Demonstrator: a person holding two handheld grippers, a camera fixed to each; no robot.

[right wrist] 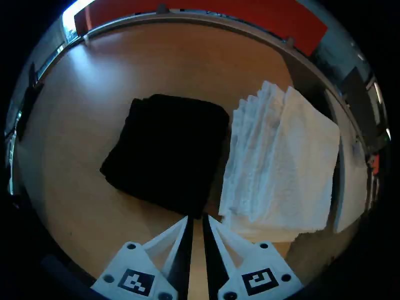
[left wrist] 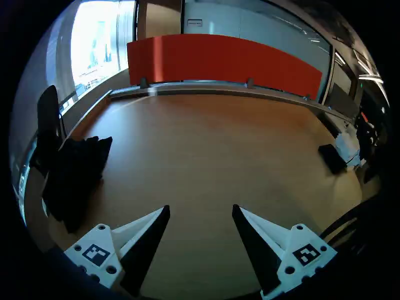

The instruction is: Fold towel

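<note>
Tools first: the left tool hangs with its two fingers spread wide and nothing between them but bare counter. The right tool has its fingers drawn almost together, only a thin sliver of wood showing in the gap, and it grips nothing. Just beyond the right tool's tips lies the black towel, flat on the counter in a squared, tidy block, and by the look of it already folded. Close beside it, on its right in the right gripper view, sits a white stack of folded towels, layered edges fanned toward the black one. So this reads as a pause between pieces, with one towel set down and neither tool committed. Out on the left of the left gripper view, a dark heap of cloth slumps at the counter's edge, well apart from the tool. If that is the next towel, the call is for the open left tool to swing over, find a corner and close on it, while the right tool opens to take a second corner. The counter is smooth pale wood. A red partition runs along its far edge, a bright window glares behind, and a dark chair stands by the heap.
</note>
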